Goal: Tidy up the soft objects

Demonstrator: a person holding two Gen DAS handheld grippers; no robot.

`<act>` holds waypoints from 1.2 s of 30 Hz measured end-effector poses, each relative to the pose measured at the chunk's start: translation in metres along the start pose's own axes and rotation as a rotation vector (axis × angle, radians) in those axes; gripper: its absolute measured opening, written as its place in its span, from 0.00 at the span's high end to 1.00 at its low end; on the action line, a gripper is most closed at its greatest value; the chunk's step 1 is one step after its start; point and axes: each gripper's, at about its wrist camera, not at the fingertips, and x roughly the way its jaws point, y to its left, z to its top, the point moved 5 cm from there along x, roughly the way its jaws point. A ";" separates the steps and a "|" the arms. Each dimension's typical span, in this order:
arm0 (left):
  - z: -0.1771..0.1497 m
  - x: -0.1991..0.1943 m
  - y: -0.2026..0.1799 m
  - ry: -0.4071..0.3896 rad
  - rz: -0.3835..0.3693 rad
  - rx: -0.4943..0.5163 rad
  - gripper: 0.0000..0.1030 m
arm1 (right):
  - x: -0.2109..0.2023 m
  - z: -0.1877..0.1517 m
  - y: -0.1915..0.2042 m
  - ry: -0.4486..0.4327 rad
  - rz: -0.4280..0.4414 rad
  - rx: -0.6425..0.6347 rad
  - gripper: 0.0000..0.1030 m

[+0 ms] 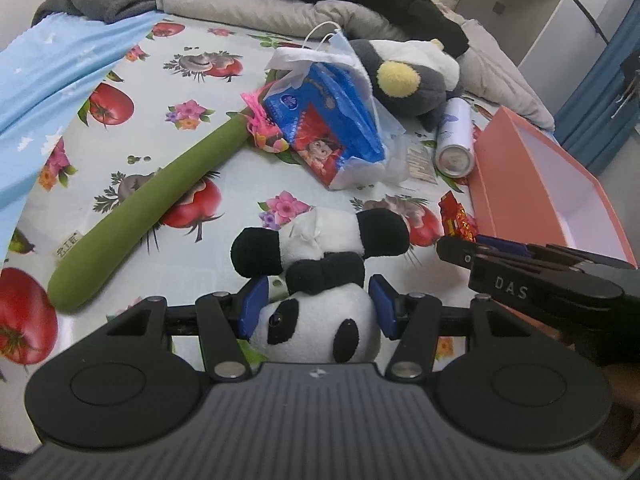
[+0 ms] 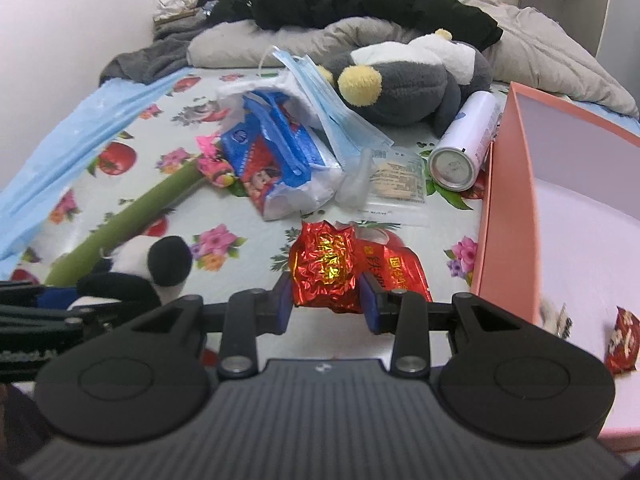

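Observation:
A black-and-white panda plush (image 1: 320,240) hangs head-first in my left gripper (image 1: 318,304), whose blue pads press on both sides of its head just above the fruit-print bed sheet (image 1: 168,152). My right gripper (image 2: 326,300) is shut on a crumpled red foil packet (image 2: 324,268), lifted off the sheet beside the open pink box (image 2: 516,200). A second red packet (image 2: 404,268) lies under it. In the right wrist view the panda (image 2: 160,264) shows at the lower left.
Inside the pink box lies another red packet (image 2: 622,340). A long green plush (image 1: 140,216), a blue tissue pack (image 1: 324,128), face masks (image 2: 320,92), a spray can (image 2: 460,148) and a grey penguin plush (image 2: 408,84) lie on the bed. Pillows and dark clothes are piled behind.

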 end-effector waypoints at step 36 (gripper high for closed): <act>0.032 -0.119 -0.117 -0.229 -0.133 0.158 0.40 | -0.177 0.046 -0.042 -0.281 0.059 0.047 0.63</act>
